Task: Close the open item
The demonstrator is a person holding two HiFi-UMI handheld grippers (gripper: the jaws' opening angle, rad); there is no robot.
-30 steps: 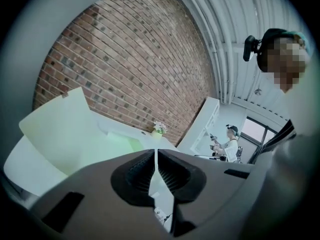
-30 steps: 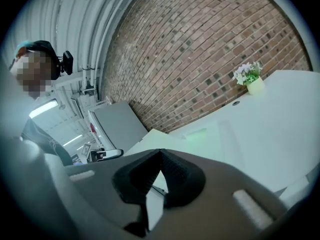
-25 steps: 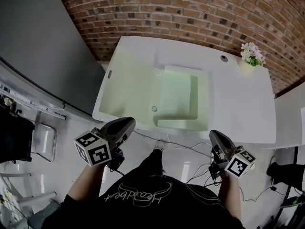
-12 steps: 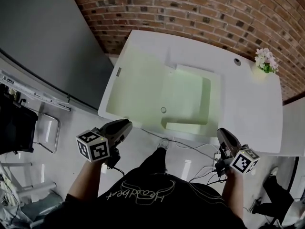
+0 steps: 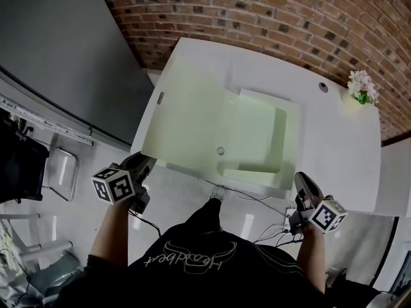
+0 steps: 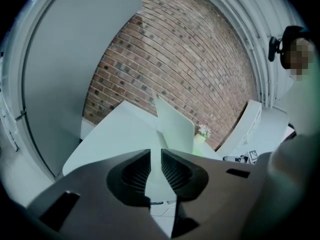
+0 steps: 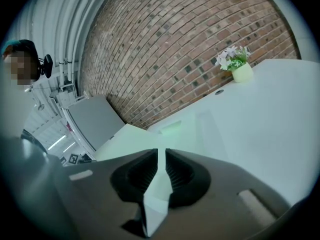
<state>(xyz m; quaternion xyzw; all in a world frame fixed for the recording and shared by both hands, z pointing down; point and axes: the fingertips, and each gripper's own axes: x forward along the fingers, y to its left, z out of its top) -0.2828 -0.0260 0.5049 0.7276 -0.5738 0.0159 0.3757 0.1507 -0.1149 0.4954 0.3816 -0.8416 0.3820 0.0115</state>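
So, biggest first: a brick wall (image 5: 257, 11) runs behind a white desk (image 5: 334, 153). Sitting open on the desk is a big pale green box (image 5: 260, 136), with its lid (image 5: 186, 117) flopped out flat on the left side of the tray part. It takes up the left and middle of the desk, right up to the near edge.

Both claws are off the desk, over the floor (image 5: 186, 204) close to the person's body. The left claw (image 5: 144, 163) is just short of the lid's near corner and the right claw (image 5: 302, 179) is just short of the tray's near right corner. Each one's jaws are only a narrow slit apart with nothing between them.

A small flower pot (image 5: 361, 90) sits at the desk's far right corner, well apart from the box.
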